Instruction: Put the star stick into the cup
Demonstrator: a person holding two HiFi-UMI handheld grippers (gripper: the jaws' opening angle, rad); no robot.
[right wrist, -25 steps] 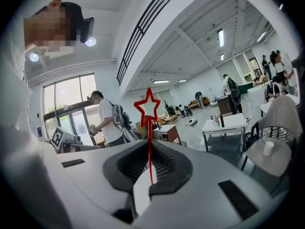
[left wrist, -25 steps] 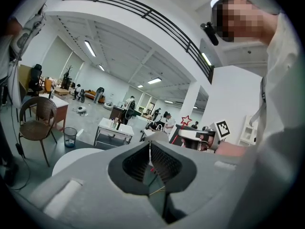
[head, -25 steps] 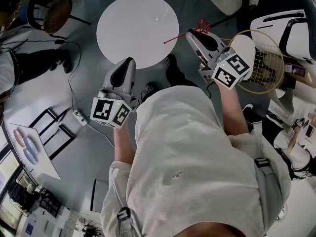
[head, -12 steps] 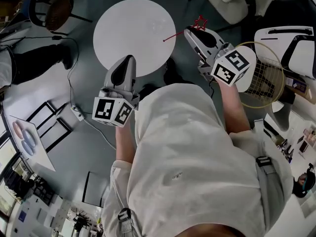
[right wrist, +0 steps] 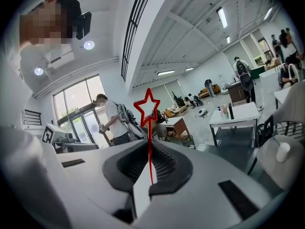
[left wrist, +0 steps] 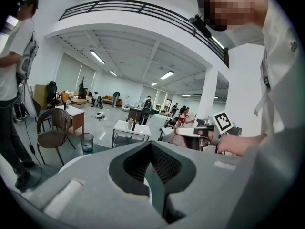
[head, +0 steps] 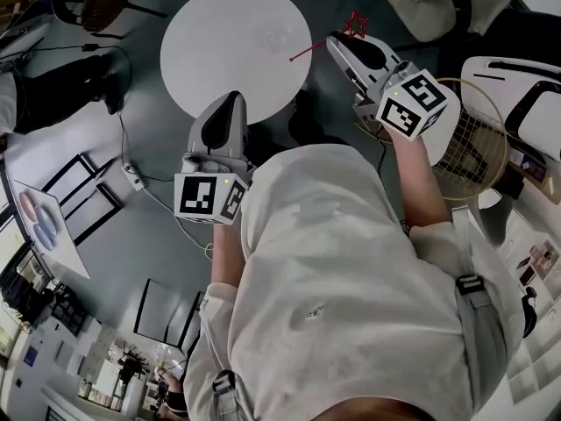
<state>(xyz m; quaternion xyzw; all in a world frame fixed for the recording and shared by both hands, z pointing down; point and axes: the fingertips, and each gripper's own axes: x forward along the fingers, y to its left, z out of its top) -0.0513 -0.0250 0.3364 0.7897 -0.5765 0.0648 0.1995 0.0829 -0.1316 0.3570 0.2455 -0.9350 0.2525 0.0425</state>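
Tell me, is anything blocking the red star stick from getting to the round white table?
Nothing visible does. The right gripper is shut on the thin red stick with a star outline, and its far end pokes over the round white table. Only a faint round shape, maybe a clear cup, sits there.

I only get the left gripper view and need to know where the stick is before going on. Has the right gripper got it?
Observer: Yes. In the right gripper view, the right gripper is shut on the star stick, with the star standing up past the jaws.
Operator: Where is it relative to the table?
Observer: In the head view, the stick's thin end shows over the right edge of the round white table. The star shows over the floor.
Operator: And where's my left gripper?
Observer: In the head view, the left gripper has its tip over the table's near rim.
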